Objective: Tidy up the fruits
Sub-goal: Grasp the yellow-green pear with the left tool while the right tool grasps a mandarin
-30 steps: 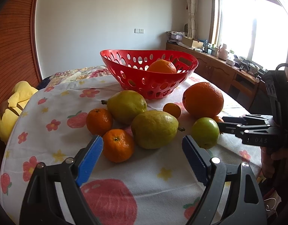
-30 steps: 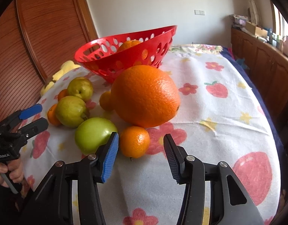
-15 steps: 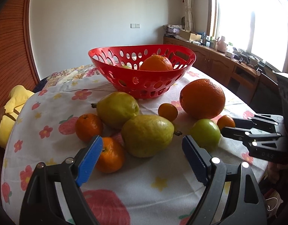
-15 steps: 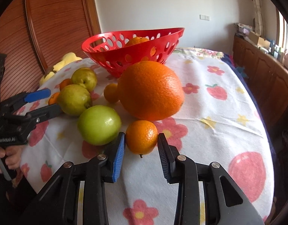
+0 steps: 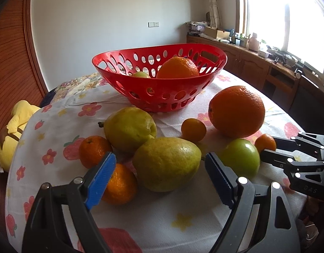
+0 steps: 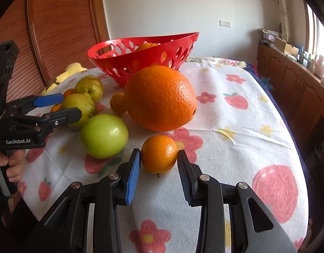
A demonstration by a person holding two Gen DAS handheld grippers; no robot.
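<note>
Your right gripper [image 6: 158, 164] has its jaws clamped on the small mandarin [image 6: 159, 154], which sits on the table [image 6: 235, 147] near the edge closest to you, just in front of the big orange [image 6: 161, 98]. The pads catch it low and on its near half, so it may squirt forward out of the grip as you lift; a round, firm skin gives little to hold. If it rolls, it bumps the big orange or the green apple [image 6: 104, 136] just beside it and sends them towards the table's edge.

Your left gripper [image 5: 159, 177] has its jaws wide apart, with nothing clamped, framing the nearer pear [image 5: 166, 163]. Its blue pad [image 5: 101, 177] stands in front of a mandarin [image 5: 119, 185], whether touching I cannot tell; closing from here could pinch that mandarin or shove it aside. The pear is broad, so the jaws have little room to spare.

The two grippers work close together, so a careless swing towards the red basket [image 5: 162, 97] could make them collide. The basket sits further back and already holds an orange.

The table wears a white cloth printed with flowers and strawberries; it is creased in places, and fruit may roll along a fold. Beyond it you have a plain wall, wooden panelling, a low cabinet and a bright window.
</note>
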